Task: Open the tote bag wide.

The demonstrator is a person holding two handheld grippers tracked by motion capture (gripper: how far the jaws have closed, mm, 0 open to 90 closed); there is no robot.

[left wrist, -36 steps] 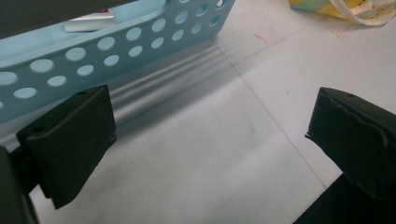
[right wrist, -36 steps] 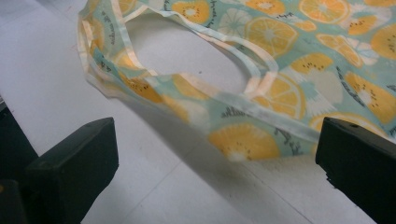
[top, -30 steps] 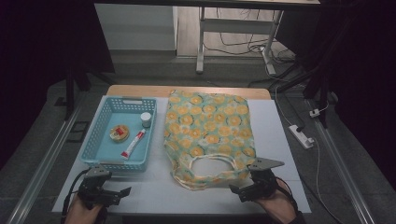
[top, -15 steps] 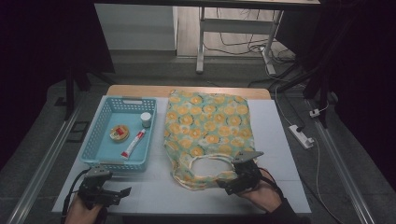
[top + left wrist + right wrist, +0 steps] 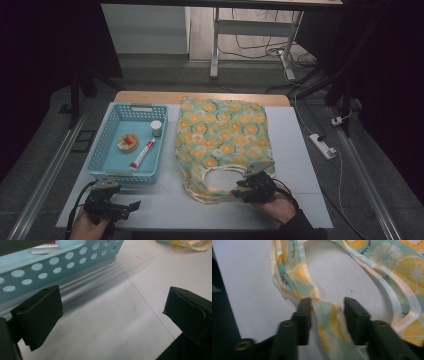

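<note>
Two black hand-held grippers, one in each of the person's hands. The left hand-held gripper (image 5: 131,205) has a grey three-cornered plate on top and a dark cable looping off its side; its two jaws are thick, blocky black pads with small screw holes. The right hand-held gripper (image 5: 239,188) carries the same grey plate, with round metal-rimmed screw holes near its jaw bases. A black sleeve (image 5: 300,229) covers the right forearm.
</note>
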